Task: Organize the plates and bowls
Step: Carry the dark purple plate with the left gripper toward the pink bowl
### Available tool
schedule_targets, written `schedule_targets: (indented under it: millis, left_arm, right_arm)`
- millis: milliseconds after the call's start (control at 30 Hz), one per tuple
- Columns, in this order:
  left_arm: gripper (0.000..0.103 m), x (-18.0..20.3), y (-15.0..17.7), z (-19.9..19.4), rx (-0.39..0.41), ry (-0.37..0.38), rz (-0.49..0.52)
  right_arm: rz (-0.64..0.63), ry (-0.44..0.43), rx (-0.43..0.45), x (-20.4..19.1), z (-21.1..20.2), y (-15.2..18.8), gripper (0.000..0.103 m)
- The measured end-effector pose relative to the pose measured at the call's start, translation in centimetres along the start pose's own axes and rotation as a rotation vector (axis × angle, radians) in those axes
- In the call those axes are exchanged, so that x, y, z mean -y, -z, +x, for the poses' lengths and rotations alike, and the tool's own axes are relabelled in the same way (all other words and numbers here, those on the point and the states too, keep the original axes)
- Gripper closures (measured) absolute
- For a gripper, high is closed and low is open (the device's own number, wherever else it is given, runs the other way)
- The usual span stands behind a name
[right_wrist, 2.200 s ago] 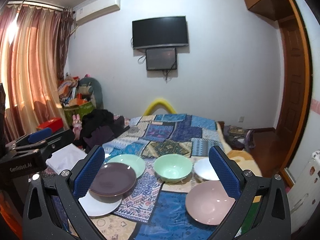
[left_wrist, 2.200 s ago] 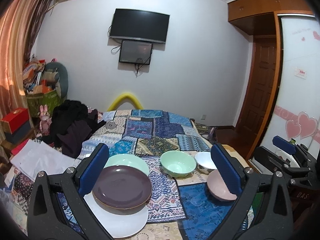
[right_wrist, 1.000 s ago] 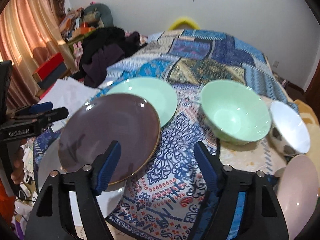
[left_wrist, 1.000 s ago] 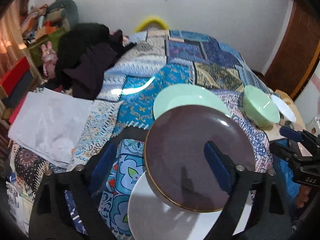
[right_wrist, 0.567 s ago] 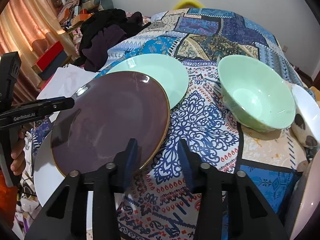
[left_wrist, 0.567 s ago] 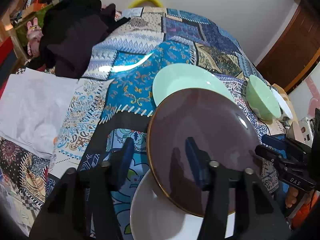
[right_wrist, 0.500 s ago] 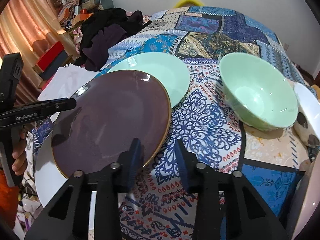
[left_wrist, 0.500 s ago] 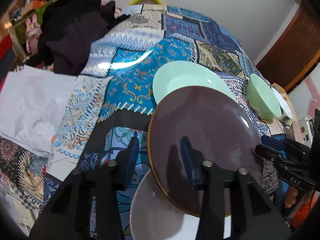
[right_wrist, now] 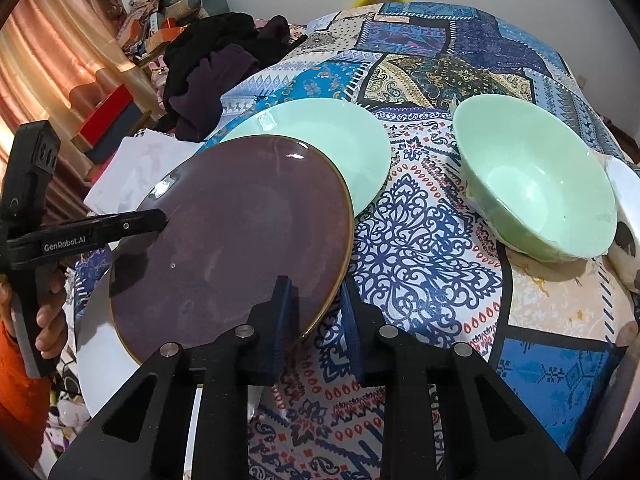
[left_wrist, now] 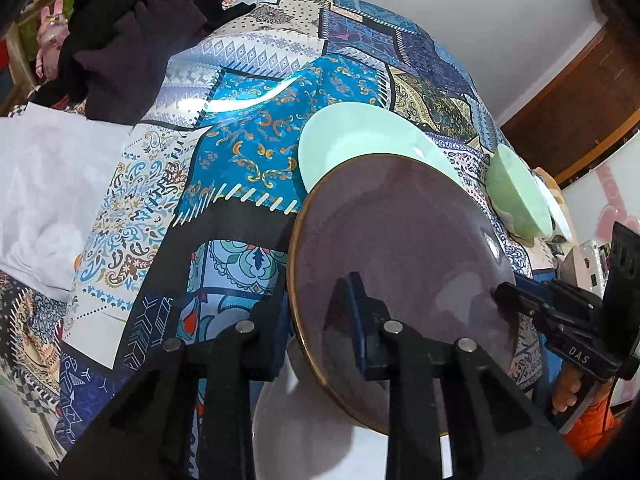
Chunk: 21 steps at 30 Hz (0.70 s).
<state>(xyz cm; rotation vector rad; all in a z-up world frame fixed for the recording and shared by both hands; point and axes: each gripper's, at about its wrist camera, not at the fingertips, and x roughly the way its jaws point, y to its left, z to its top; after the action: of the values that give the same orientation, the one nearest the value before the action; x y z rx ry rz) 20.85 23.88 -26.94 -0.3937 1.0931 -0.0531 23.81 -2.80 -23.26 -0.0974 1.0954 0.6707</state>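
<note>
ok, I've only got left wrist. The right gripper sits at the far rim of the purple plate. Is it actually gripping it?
Observer: Yes. In the right wrist view the right gripper is shut on the purple plate, with one finger over the rim and one outside it.
Operator: Green bowl? I only see it side-on.
Observer: The green bowl is empty inside.
Operator: How does the left gripper look from that side?
Observer: The left gripper has the opposite rim of the plate between its jaws, which are closing.
</note>
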Motion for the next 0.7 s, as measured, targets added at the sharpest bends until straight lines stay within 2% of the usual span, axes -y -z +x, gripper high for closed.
schedule_targets:
  millis: [533,700]
  left_arm:
    - [0.076,2.7,1.3,-1.5,0.034,-0.045,0.086]
    - [0.076,3.6,1.8,-2.2,0.042,-0.038,0.095]
  right_arm:
    - [0.030,0.007,0.016,1.2,-1.1,0.7,0.081]
    - [0.037,0.004,0.031,1.5,-2.3,0.9,0.082]
